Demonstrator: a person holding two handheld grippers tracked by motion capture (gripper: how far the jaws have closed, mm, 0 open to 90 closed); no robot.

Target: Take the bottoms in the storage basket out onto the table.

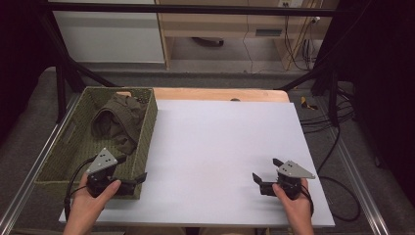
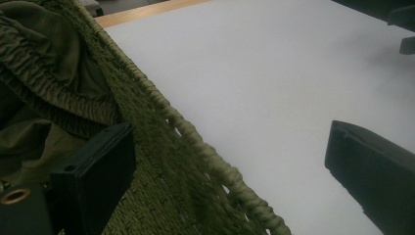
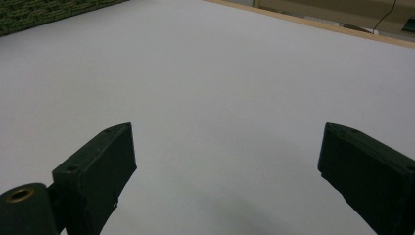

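**Desk:** Where does the olive garment (image 1: 119,122) lie, and what do you do with it?

**Caption:** It sits crumpled in the far half of the woven basket (image 1: 58,161) at the table's left edge, its gathered band draped against the basket's right wall. Your left gripper (image 1: 138,179) hovers at the basket's near right corner, jaws released and straddling the rim, one inside, one over the white sheet (image 1: 220,147); nothing is between the pads. Your right gripper (image 1: 266,176) rests low over the bare sheet, well apart from the basket, jaws spread and empty too.

**Desk:** How do you make the grab clean?

**Caption:** By my reading, you are about to reach in for the cloth. Lift the left gripper clear of the rim first, then bring both jaws inside the basket and down onto a thick fold or the gathered band, not a single loose layer. Close fully before you raise it, and pull straight up so the weave does not snag the fabric.

**Desk:** Any brand or lettering?

**Caption:** None can be read on the garment, the basket or the grippers.
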